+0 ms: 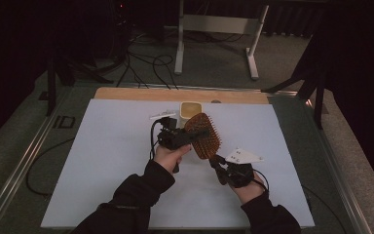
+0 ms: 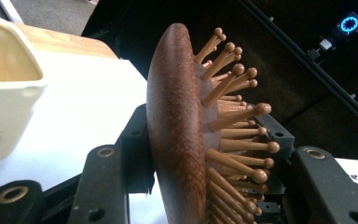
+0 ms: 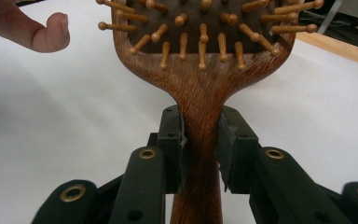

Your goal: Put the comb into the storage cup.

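Note:
A wooden paddle hairbrush [image 1: 203, 135] with peg bristles is held above the white sheet, between both grippers. My left gripper [image 1: 197, 133] is shut on the brush head [image 2: 177, 140], with one pad on the smooth back and the other against the bristles. My right gripper [image 1: 215, 161] comes from the lower right and is shut on the brush handle [image 3: 200, 186], both pads pressing its sides just below the head [image 3: 200, 79]. In the right gripper view a thumb [image 3: 42, 32] of the left hand shows at the top left.
A cream square cup [image 1: 191, 110] stands just behind the brush, close on the left in the left gripper view [image 2: 4, 93]. The white sheet [image 1: 102, 161] covers the table up to a wooden strip [image 1: 126, 93]. Cables and a white table frame [image 1: 214, 29] lie beyond.

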